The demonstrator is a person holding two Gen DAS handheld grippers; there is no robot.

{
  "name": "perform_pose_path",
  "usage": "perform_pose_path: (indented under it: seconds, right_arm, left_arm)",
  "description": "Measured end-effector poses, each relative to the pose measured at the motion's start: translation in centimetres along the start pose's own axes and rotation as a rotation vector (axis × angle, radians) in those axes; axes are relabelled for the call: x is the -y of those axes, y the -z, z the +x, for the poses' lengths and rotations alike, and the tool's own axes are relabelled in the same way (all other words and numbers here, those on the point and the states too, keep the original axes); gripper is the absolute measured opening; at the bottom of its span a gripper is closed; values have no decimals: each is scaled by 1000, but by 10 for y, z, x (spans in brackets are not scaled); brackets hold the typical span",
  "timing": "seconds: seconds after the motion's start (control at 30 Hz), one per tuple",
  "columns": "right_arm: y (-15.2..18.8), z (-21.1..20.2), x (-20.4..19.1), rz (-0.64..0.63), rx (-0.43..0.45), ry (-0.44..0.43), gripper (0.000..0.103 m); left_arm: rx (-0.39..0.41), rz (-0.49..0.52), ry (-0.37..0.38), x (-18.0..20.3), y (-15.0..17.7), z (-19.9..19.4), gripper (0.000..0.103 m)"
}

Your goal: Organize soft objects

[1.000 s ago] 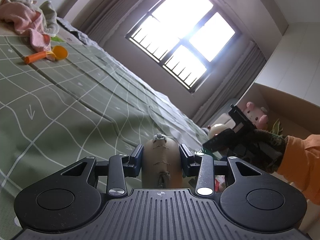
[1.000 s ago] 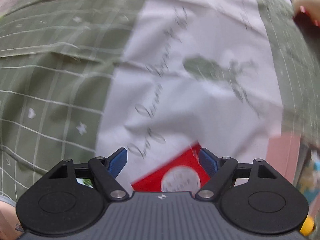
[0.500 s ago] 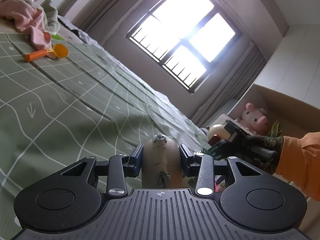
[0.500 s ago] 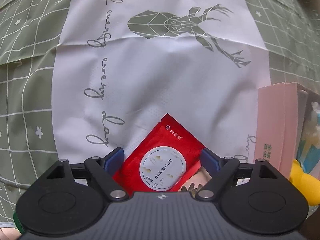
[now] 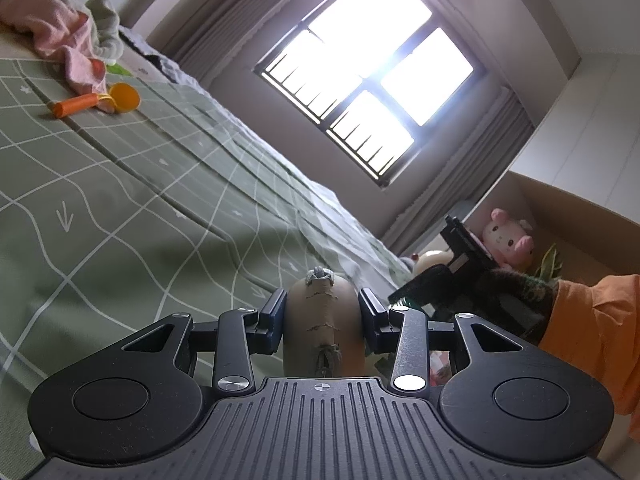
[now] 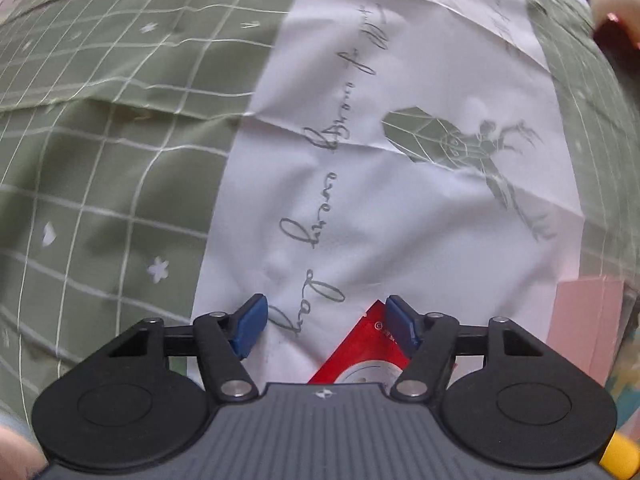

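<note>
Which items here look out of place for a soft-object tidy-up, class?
Two stand out. A red packet lies slanted on the white deer-print cloth, under the open right gripper. An orange plastic toy lies by the crumpled pink cloth. Neither looks soft.

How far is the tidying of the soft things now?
Done: a pink plush pig sits in the cardboard box. In hand: the left tool grips a brown stuffed toy. The right tool is open. Left: the pink cloth on the bed.

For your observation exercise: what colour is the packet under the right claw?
Red packet, with a white circle; right wrist view shows it best.
</note>
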State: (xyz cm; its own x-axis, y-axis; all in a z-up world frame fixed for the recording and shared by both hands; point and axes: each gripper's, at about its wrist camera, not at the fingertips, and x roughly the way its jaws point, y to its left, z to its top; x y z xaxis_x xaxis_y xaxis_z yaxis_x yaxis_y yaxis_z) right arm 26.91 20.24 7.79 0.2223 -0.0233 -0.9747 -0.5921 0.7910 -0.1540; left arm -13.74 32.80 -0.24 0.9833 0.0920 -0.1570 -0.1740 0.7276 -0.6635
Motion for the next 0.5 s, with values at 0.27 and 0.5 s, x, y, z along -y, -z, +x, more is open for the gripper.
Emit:
perform_pose_path:
  seconds: [0.27, 0.5]
  right_arm:
    - [12, 15, 29, 134, -186, 57, 86]
    - [11, 23, 49, 214, -174, -65, 94]
  left_arm:
    - [1, -10, 9, -2, 0, -1, 43]
    - [2, -18, 15, -3, 0, -2, 43]
